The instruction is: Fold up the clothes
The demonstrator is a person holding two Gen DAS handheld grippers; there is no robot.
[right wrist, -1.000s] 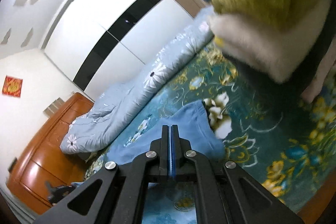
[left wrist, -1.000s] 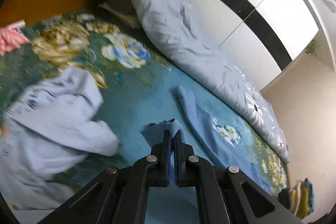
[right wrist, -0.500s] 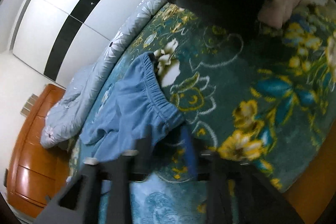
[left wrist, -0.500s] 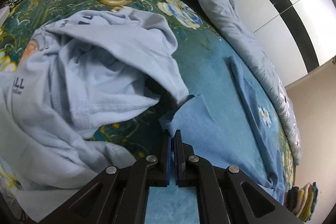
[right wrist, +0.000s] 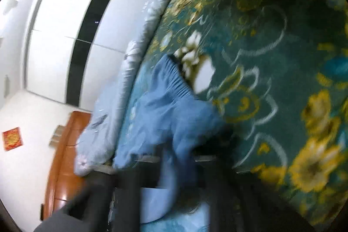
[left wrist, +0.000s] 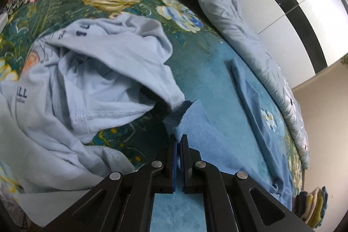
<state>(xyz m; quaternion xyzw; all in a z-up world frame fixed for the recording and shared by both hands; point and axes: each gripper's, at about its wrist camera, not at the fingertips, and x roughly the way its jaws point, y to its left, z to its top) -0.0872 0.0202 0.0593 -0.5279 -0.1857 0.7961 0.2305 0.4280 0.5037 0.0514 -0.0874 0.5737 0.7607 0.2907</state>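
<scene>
Two garments lie on the bed (left wrist: 208, 62): one pair of blue trousers (left wrist: 217, 136) and one crumpled pale blue T-shirt (left wrist: 91, 84); one rolled floral duvet (left wrist: 235, 21) runs along the far side; one stack of folded clothes (left wrist: 313, 206) sits at the bed's end. The left claw (left wrist: 178, 145) is pinched narrow on a trouser hem, the cloth spreading directly ahead of its tips; the right claw (right wrist: 178, 158) is badly blurred, the elastic waistband (right wrist: 174, 79) bunched at it, and its opening cannot be told.
</scene>
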